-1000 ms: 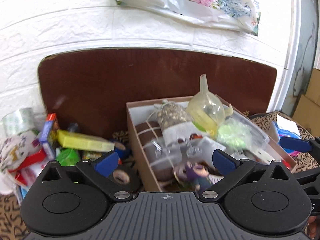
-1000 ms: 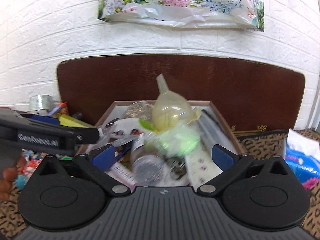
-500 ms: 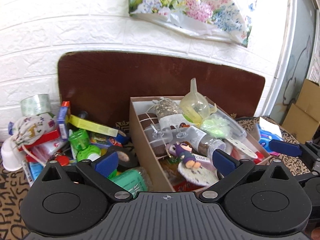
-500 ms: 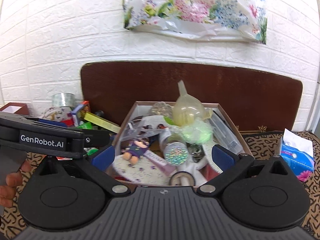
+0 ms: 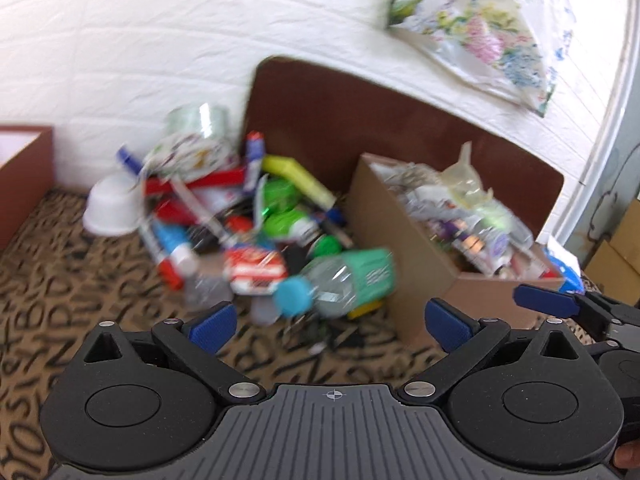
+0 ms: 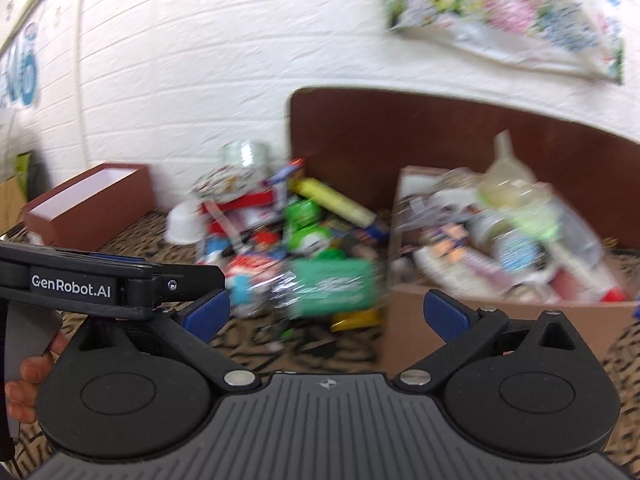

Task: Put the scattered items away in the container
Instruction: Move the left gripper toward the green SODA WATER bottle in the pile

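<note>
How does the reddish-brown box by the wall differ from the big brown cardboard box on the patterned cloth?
The reddish-brown box looks empty, showing a bare white inside; the brown cardboard box is heaped with items. The reddish-brown box sits left of the loose pile, against the white wall; the cardboard box sits right of it, before the dark board. Both are open-topped and rectangular.

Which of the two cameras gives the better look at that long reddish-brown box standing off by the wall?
The right wrist view: the reddish-brown box shows whole there, with its long side and pale inside. The left wrist view catches only one end of it at the picture's left edge.
</note>
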Available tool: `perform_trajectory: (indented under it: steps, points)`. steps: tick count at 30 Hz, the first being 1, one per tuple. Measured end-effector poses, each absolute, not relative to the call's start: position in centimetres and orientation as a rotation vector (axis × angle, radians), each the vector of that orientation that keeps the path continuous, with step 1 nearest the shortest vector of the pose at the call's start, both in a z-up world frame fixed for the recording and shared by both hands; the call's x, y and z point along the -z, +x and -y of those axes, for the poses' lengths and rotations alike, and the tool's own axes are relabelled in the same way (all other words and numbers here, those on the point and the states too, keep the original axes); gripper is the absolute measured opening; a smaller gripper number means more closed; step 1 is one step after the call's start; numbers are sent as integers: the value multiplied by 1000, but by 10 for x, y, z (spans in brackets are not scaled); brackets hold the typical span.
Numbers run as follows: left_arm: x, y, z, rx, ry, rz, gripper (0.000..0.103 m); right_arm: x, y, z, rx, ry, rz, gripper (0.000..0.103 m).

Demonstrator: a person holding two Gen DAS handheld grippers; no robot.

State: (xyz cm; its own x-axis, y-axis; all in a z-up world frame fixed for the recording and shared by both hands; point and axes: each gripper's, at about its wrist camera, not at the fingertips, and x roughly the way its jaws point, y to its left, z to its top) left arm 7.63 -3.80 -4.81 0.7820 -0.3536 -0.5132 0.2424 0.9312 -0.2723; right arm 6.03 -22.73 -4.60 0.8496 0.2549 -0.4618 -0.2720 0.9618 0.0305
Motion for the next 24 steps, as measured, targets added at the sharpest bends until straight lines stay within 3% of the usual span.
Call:
perform_trajectory:
  steps: [9,24]
  points:
    - [70,93,5,316,-187,-607,103,76,82,190,-298,-60,-551,103]
    - [74,180,44,518,-91,-637,88,109,134,182,-267,-21,-623,103]
